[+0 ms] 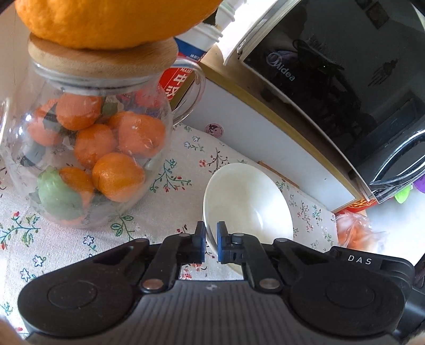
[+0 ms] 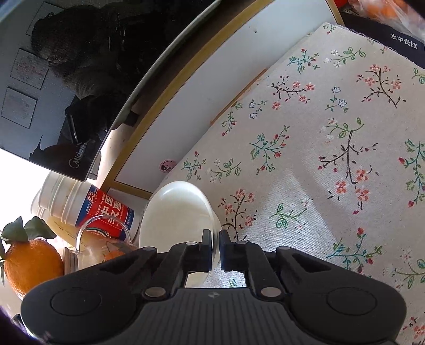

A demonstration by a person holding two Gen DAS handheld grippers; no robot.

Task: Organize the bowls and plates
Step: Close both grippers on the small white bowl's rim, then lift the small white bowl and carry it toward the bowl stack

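Nearest to me in the left wrist view, the left gripper (image 1: 211,242) shows its ribbed grey body and black linkages; its blue-faced fingers (image 1: 200,245) are pinched onto the near rim of a white bowl (image 1: 247,201), thin rim between the pads; the bowl, glossy, smooth and round, rests on the floral tablecloth (image 1: 186,156), a coarse beige weave printed with sprigs and small red blossoms. Beyond it on the left stands a bulbous glass jar (image 1: 87,159) with a clear loop handle, filled with small oranges and a green piece; a flat wooden lid (image 1: 103,61) caps it, and a large dimpled orange (image 1: 111,21) sits on the lid. Behind the jar I see a white plastic tub (image 1: 196,42) with a red label. Farthest right, a black glossy microwave (image 1: 345,87) stands on a white shelf edged in wood.

In the right wrist view, the right gripper (image 2: 215,248) likewise has its jaws closed tight onto a bowl's (image 2: 175,212) rim; the same patterned cloth spreads to the right; whether both grippers grip one bowl I cannot tell.
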